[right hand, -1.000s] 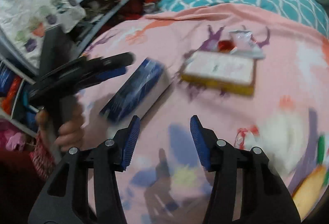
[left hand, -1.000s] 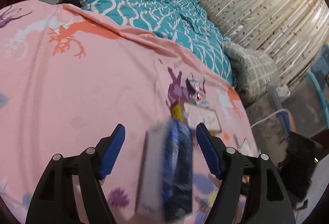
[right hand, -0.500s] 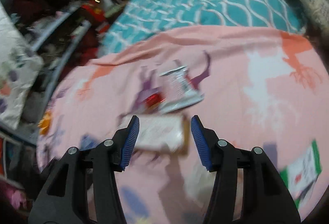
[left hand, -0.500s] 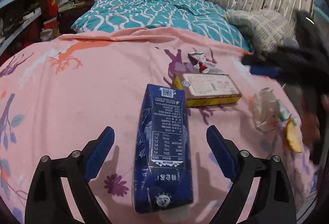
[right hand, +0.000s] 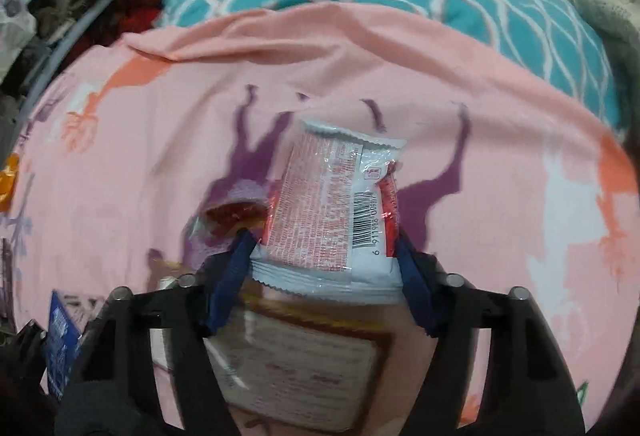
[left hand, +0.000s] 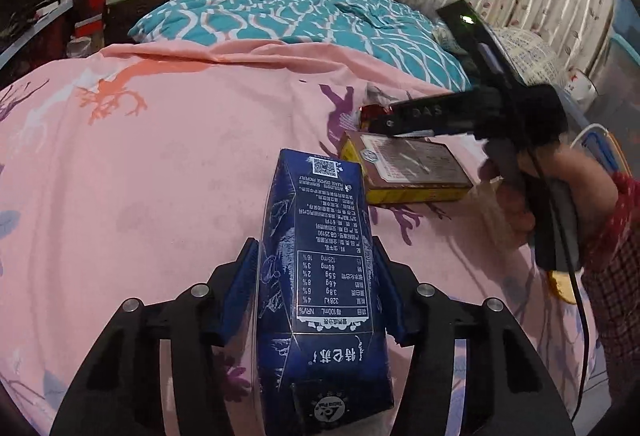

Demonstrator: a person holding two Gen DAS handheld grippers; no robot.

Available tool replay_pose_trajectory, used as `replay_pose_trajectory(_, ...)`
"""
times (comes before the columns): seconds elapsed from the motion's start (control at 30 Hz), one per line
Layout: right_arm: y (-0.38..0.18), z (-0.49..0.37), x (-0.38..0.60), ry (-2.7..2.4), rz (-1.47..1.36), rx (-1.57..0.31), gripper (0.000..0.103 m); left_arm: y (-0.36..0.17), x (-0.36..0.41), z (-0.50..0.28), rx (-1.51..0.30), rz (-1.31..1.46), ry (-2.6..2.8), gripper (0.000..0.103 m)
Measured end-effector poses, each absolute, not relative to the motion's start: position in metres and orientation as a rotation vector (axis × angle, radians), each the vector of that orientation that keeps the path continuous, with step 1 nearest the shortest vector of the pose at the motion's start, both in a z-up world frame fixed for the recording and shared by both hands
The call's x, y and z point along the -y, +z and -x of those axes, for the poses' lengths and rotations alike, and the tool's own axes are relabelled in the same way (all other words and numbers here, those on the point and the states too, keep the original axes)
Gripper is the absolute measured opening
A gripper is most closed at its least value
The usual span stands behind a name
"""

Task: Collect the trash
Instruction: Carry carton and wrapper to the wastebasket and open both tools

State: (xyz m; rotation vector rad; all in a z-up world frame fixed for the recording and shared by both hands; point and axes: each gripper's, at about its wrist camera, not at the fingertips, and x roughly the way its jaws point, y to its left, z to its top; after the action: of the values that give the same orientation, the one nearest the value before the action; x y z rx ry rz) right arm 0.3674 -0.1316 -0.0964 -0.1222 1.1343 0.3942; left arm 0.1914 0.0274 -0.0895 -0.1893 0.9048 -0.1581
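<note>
The left gripper (left hand: 316,276) is closing on a dark blue rectangular milk carton (left hand: 320,276) lying on the pink printed bedsheet (left hand: 160,164). The right gripper (right hand: 324,268) is closing on a white-and-red crinkled plastic wrapper (right hand: 332,204), above a yellow-edged flat cardboard box (right hand: 304,368). A teal patterned quilt (left hand: 288,16) lies beyond.

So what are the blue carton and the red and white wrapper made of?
Blue carton: looks like coated paperboard, from its crisp folded edges and slight sheen. Red and white wrapper: probably thin plastic film, glossy, crinkled, with crimped end seals.
</note>
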Motion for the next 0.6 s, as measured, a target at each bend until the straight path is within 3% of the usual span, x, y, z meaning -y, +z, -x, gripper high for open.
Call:
replay_pose_trajectory(0.37, -0.014, -0.279, 0.169, 0.527, -0.096, -0.910, 0.018, -0.057, -0.031, -0.168, -0.804, 0.236, -0.170, 0.051)
replay_pose_trajectory(0.6, -0.006, -0.170, 0.253, 0.518, -0.242, -0.796, 0.018, -0.032, 0.021, -0.138, -0.829, 0.210, -0.425, 0.051)
